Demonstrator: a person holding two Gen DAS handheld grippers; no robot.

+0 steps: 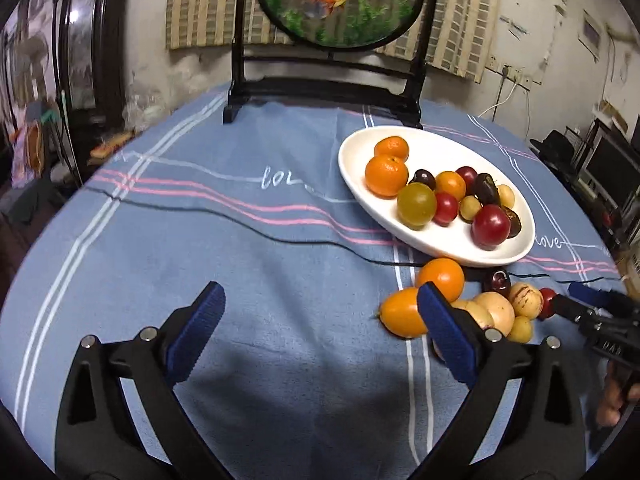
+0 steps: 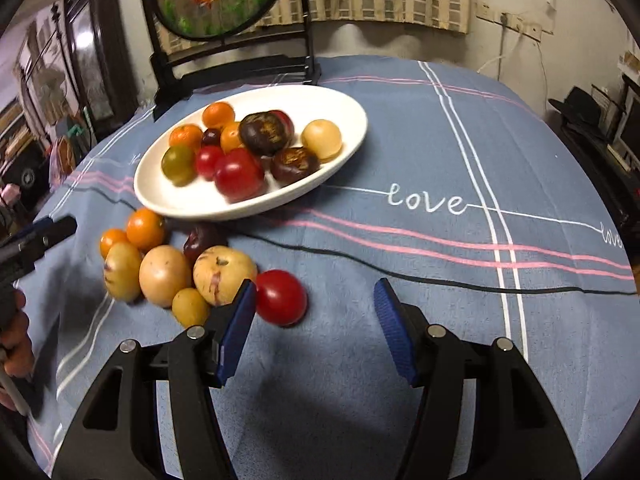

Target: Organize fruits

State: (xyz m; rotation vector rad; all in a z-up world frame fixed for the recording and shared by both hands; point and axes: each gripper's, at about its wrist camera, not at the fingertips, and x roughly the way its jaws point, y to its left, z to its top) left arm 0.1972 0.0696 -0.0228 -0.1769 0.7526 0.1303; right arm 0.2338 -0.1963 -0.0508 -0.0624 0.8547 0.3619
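Note:
A white oval plate [image 1: 356, 148] [image 2: 344, 136] holds several oranges, red tomatoes, dark plums and yellow fruits. Loose fruits lie on the blue tablecloth in front of it: oranges [image 1: 440, 278] [image 2: 146, 229], pale yellow melons [image 1: 500, 310] [image 2: 224, 274], a dark plum [image 1: 497, 281] [image 2: 202, 240] and a red tomato [image 2: 281, 297] [image 1: 547, 303]. My left gripper [image 1: 320, 312] is open and empty over bare cloth, left of the pile. My right gripper [image 2: 316, 304] is open and empty; the red tomato lies just beside its left fingertip [image 2: 245, 300].
A black stand with a round goldfish panel [image 1: 328, 60] [image 2: 224, 40] stands at the table's back edge. A thin black cable [image 1: 240, 220] [image 2: 440, 280] runs across the cloth. The right gripper also shows at the right edge of the left wrist view [image 1: 592, 304].

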